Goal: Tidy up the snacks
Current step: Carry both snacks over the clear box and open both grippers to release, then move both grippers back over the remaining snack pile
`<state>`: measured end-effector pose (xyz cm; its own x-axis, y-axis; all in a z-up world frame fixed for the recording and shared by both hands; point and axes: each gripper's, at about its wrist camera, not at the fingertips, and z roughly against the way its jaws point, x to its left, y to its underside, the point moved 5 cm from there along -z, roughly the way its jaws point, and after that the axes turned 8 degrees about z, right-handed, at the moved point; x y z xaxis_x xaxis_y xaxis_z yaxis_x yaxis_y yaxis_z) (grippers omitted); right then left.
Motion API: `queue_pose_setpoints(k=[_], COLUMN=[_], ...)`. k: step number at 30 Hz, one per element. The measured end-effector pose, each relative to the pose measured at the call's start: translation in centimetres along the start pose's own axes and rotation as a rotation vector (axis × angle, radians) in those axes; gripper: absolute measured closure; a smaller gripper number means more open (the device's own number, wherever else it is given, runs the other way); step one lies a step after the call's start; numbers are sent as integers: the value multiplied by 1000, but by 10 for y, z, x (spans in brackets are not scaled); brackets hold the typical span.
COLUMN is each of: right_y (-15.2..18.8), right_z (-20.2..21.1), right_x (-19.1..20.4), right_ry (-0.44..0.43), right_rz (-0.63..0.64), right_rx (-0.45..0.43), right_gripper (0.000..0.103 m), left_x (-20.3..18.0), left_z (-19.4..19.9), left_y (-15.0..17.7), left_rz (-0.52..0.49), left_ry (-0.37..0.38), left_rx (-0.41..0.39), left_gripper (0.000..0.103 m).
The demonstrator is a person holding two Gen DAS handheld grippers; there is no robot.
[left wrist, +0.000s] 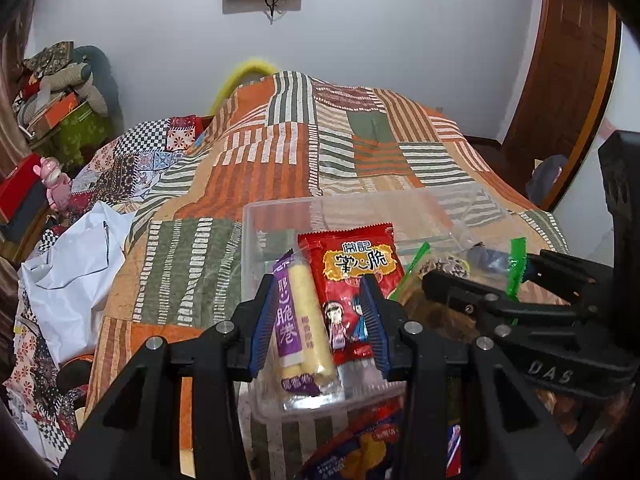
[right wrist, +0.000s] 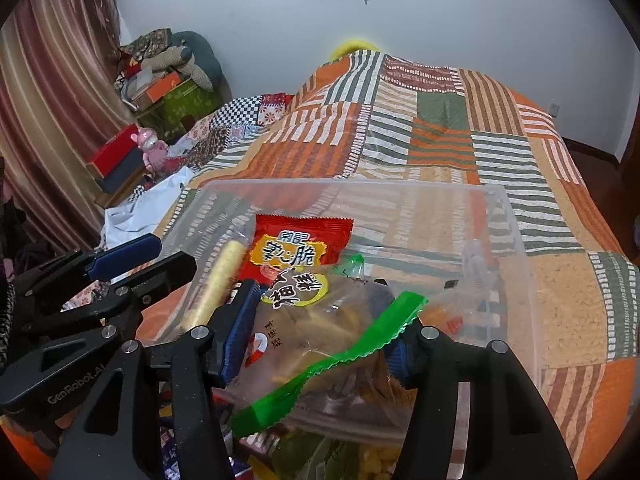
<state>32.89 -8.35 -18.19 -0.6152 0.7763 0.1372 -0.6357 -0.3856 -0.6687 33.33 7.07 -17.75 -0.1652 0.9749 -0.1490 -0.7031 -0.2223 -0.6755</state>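
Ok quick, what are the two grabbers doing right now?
Left gripper: cannot be told.
Right gripper: closed, holding the green-sealed clear snack bag.

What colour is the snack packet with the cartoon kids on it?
Red, with yellow behind the writing; the left wrist view shows it best.

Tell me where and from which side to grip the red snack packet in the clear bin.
Grip the red snack packet by its crimped top edge, coming from above. It stands propped in the clear bin, top edge free, with the purple-labelled roll tight beside it.
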Motion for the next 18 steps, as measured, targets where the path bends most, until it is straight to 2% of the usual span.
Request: queue_pose_setpoints(k=[6,10,18], right_y=[0,1,8], right_z=[19,37,77], right_x=[0,0,13], right_ry=[10,4,18], right_rz=[-8,-21,5], right_rx=[-30,-59,-134], right_gripper=[46,44,38], left_x=[-2,-1,0], left_z=[21,38,77], left_y=[5,10,25], left_rz=[-25,-21,-38], left_ry=[-5,9,29], left_rx=[-20,-27,-50], left_gripper=[61,54,53])
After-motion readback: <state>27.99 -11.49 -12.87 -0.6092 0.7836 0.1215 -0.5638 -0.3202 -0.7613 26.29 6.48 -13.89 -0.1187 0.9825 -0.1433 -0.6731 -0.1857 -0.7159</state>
